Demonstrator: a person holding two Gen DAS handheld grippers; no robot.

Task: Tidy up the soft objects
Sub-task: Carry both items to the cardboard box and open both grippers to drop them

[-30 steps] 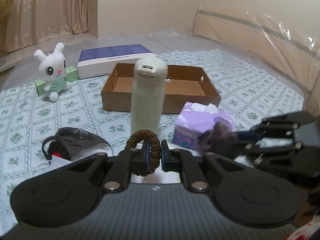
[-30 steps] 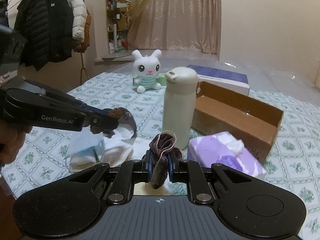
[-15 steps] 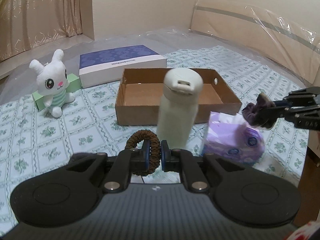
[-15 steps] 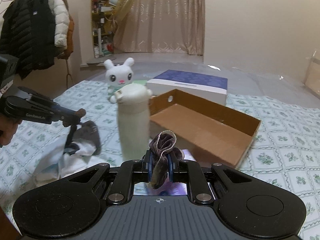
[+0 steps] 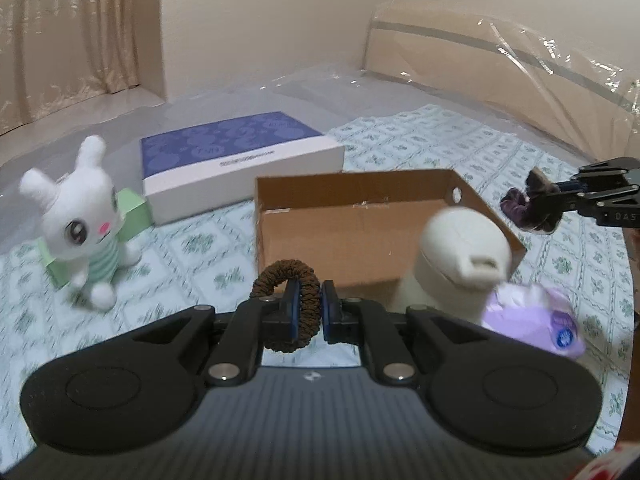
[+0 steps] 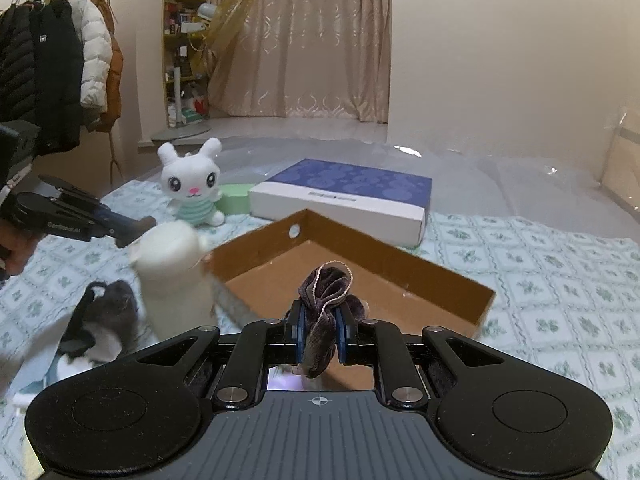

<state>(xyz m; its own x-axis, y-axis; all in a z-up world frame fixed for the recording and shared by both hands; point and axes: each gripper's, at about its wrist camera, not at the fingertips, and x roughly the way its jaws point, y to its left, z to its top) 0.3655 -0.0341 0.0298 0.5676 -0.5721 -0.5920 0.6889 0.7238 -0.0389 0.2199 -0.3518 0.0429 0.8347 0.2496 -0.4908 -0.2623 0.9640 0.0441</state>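
Observation:
My left gripper is shut on a brown hair tie, just short of the near wall of the open cardboard box. My right gripper is shut on a dark purple velvet scrunchie at the near side of the same box. From the left wrist view, the right gripper shows beyond the box's right corner with the scrunchie. The left gripper's fingers reach in from the left in the right wrist view. A white plush rabbit sits left of the box.
A cream bottle stands upright at the box's near right corner, with a purple tissue pack beside it. A blue-topped white box and a green box lie behind. A dark mask on white cloth lies left of the bottle. A coat rack stands far left.
Both grippers have travelled toward the cardboard box, each keeping its grip. In the left view the bottle and tissue pack slid right; in the right view the box drew near.

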